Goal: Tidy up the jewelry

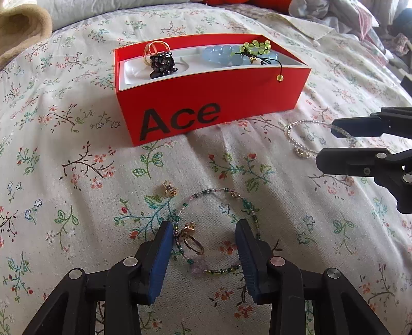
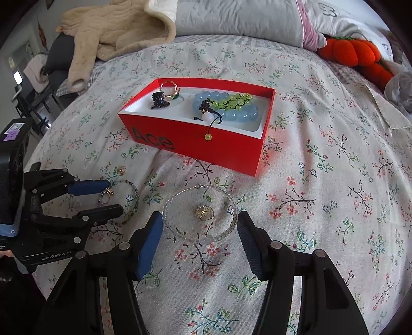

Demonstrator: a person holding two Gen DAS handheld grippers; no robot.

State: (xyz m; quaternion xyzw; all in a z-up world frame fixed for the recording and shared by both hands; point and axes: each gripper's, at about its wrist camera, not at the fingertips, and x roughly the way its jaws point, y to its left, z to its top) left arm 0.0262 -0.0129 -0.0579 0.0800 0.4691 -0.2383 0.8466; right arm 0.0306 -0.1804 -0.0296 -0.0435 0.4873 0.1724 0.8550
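A red "Ace" box (image 1: pixel 206 103) (image 2: pixel 190 144) stands on the bed with a white insert holding rings, a blue bead bracelet (image 1: pixel 226 55) (image 2: pixel 231 108) and a green bead bracelet (image 1: pixel 255 47) (image 2: pixel 231 101). My left gripper (image 1: pixel 203 232) (image 2: pixel 108 197) is open around a gold ring (image 1: pixel 191 241) (image 2: pixel 105 195) lying inside a green bead bracelet (image 1: pixel 226 192) (image 2: pixel 132 198). My right gripper (image 2: pixel 199 223) (image 1: pixel 327 143) is open around a clear bead bracelet (image 2: pixel 180 233) (image 1: pixel 292 134) with a gold ring (image 2: pixel 203 212) inside it. A small gold earring (image 1: pixel 170 188) (image 2: pixel 121 170) lies apart.
The floral bedsheet (image 1: pixel 77 180) (image 2: pixel 322 206) covers the bed. A beige fleece garment (image 2: pixel 113 31) and grey pillows (image 2: pixel 237 18) lie behind the box. An orange plush toy (image 2: pixel 355 56) lies at the far right.
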